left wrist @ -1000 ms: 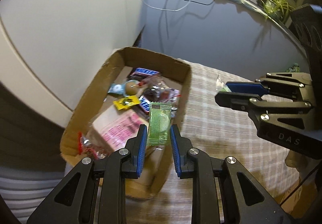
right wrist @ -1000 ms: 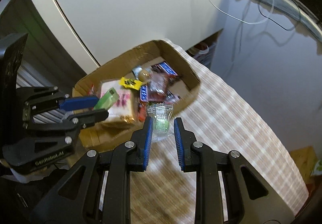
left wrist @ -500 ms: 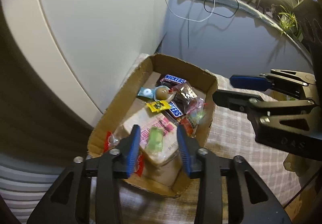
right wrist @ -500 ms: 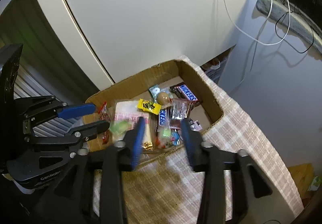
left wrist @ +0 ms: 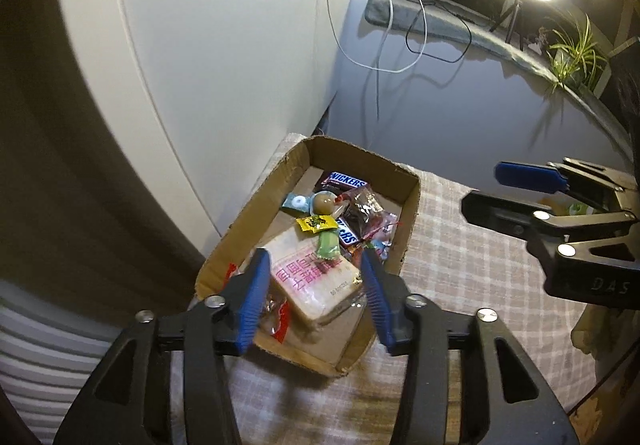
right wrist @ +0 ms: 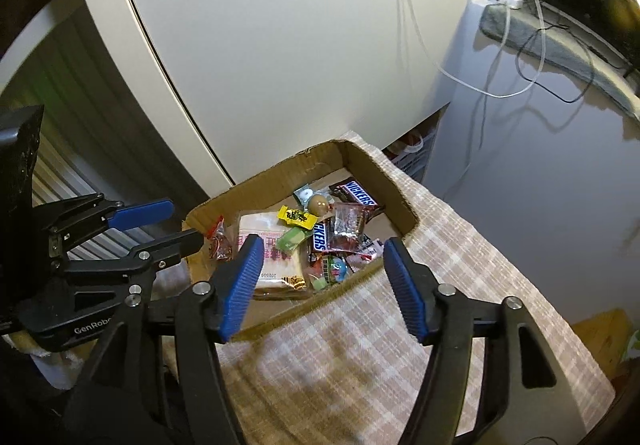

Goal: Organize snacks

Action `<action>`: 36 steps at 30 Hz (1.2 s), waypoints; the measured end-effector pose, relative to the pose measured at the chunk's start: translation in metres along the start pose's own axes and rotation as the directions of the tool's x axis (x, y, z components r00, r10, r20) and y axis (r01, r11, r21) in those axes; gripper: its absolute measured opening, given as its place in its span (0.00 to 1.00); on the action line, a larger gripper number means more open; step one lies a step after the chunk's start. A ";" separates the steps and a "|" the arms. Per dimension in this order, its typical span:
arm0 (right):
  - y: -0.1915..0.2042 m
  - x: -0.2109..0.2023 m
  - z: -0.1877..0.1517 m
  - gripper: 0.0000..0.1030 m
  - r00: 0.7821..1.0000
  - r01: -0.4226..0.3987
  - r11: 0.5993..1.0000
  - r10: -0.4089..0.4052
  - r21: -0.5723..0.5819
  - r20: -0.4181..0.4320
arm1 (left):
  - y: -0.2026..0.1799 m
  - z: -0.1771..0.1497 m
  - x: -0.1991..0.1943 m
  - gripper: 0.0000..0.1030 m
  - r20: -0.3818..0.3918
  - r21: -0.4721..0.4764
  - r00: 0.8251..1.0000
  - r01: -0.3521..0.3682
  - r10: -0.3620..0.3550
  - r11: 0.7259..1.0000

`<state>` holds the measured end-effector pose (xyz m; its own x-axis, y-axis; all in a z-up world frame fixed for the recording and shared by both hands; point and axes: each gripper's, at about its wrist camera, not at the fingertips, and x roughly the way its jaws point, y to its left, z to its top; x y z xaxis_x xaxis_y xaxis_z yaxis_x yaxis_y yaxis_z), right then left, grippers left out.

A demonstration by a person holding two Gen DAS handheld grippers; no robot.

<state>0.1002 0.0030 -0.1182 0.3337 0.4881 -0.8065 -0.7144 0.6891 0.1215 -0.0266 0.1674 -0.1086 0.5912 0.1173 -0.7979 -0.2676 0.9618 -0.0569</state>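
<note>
Two grippers, left and right, hang spread and empty above the cardboard box; snacks, a green candy among them, lie just beyond their fingertips. Withdrawing straight up should avoid snagging wrappers.

Red-wrapped snack partly behind left fingers

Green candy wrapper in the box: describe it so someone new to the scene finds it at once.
Find the cardboard box on the checked tablecloth. Inside it, the biggest item is a clear-wrapped bread pack with pink lettering. The green candy wrapper lies on that pack's far edge, just below the yellow candy; it is the only pale green oblong packet there.
</note>
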 end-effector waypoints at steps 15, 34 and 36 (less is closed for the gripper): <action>-0.009 -0.055 -0.028 0.88 0.991 0.110 0.991 -0.115 0.074 0.073 | -0.009 -0.011 -0.042 0.62 0.061 -0.055 0.995 -0.073 0.076 0.996; -0.009 -0.063 -0.030 0.88 0.988 0.119 0.990 -0.126 0.081 0.085 | -0.014 -0.008 -0.054 0.62 0.089 -0.035 0.993 -0.078 0.081 0.996; -0.010 -0.063 -0.029 0.88 0.988 0.118 0.990 -0.124 0.081 0.087 | -0.014 -0.007 -0.054 0.62 0.094 -0.035 0.992 -0.080 0.083 0.996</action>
<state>0.0681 -0.0505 -0.0853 0.4723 0.4433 -0.7619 -0.6181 0.7827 0.0722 -0.0606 0.1455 -0.0690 0.6360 0.2194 -0.7399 -0.3402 0.9403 -0.0136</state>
